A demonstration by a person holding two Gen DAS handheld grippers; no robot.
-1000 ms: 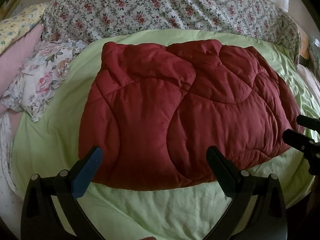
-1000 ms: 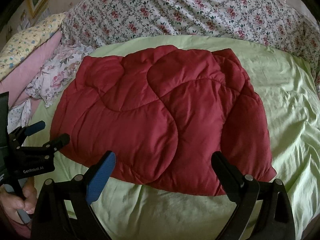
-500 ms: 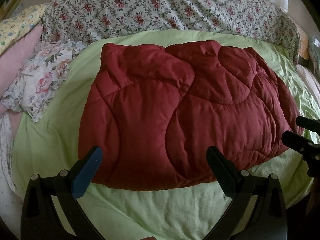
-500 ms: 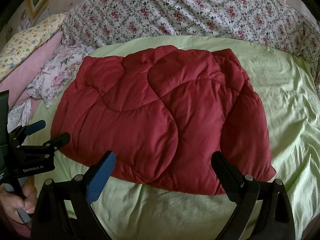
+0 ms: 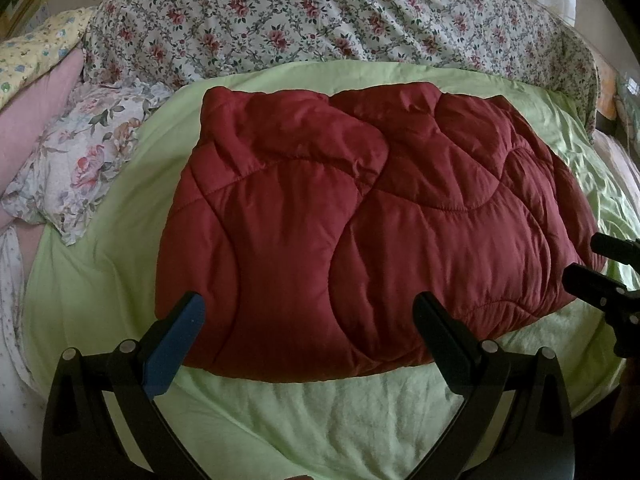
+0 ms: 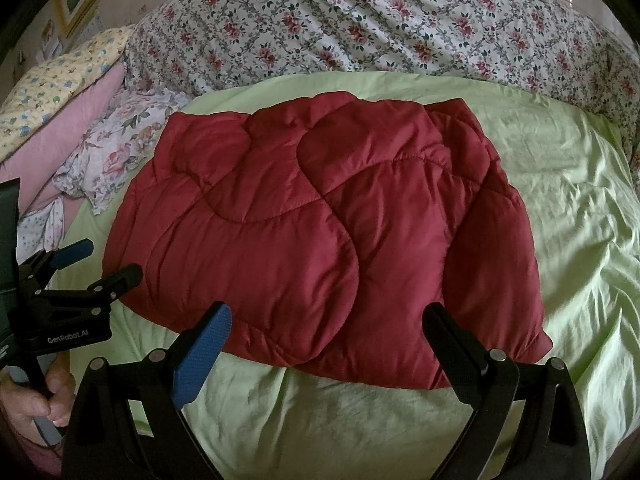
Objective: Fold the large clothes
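A dark red quilted garment (image 5: 360,232) lies folded into a thick rectangle on the light green bedcover (image 5: 312,420); it also shows in the right wrist view (image 6: 328,240). My left gripper (image 5: 308,312) is open and empty, held just above the garment's near edge. My right gripper (image 6: 328,320) is open and empty, over the near edge further right. In the right wrist view the left gripper (image 6: 96,264) shows at the far left, beside the garment's left corner. In the left wrist view the right gripper (image 5: 600,264) shows at the far right edge.
A floral duvet (image 5: 320,16) is heaped behind the garment. A flowered pillow (image 5: 84,152) and pink and yellow pillows (image 5: 32,92) lie at the left. Wrinkled green cover (image 6: 580,200) extends to the right of the garment.
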